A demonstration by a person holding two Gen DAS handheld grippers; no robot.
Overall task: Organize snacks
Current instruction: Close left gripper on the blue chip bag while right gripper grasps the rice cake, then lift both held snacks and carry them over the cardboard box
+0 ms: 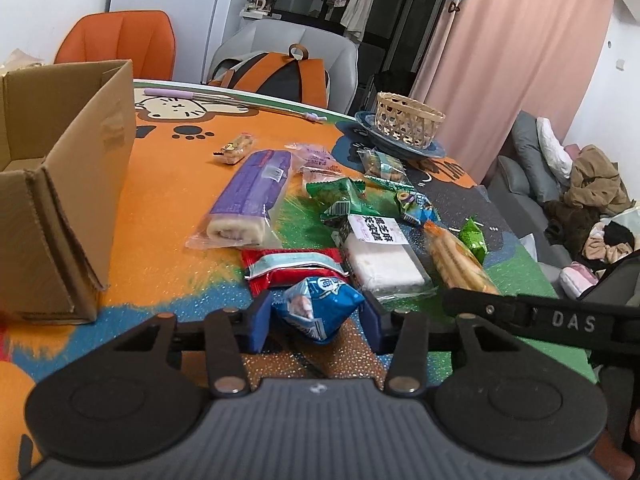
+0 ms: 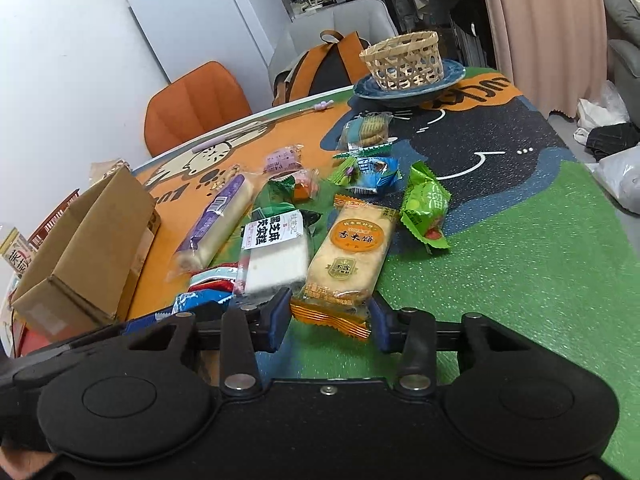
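A small blue snack packet (image 1: pixel 316 306) sits at the near edge of the snack pile, and my left gripper (image 1: pixel 318 316) is shut on it, both blue pads touching its sides. In the right wrist view an orange rice cracker packet (image 2: pixel 352 252) lies lengthwise on the green part of the mat. My right gripper (image 2: pixel 330 320) is shut on its crimped near end. Beside it lie a white cake packet (image 2: pixel 276 256), a long purple roll cake (image 1: pixel 248 196) and a red packet (image 1: pixel 292 268). The right gripper's black body (image 1: pixel 520 314) shows at the right of the left wrist view.
An open cardboard box (image 1: pixel 60 200) stands at the left on the table. Several green and blue packets (image 2: pixel 424 204) are scattered behind the pile. A woven basket (image 1: pixel 408 120) sits on a blue plate (image 1: pixel 432 152) at the far edge. Chairs and a backpack (image 1: pixel 280 76) stand beyond.
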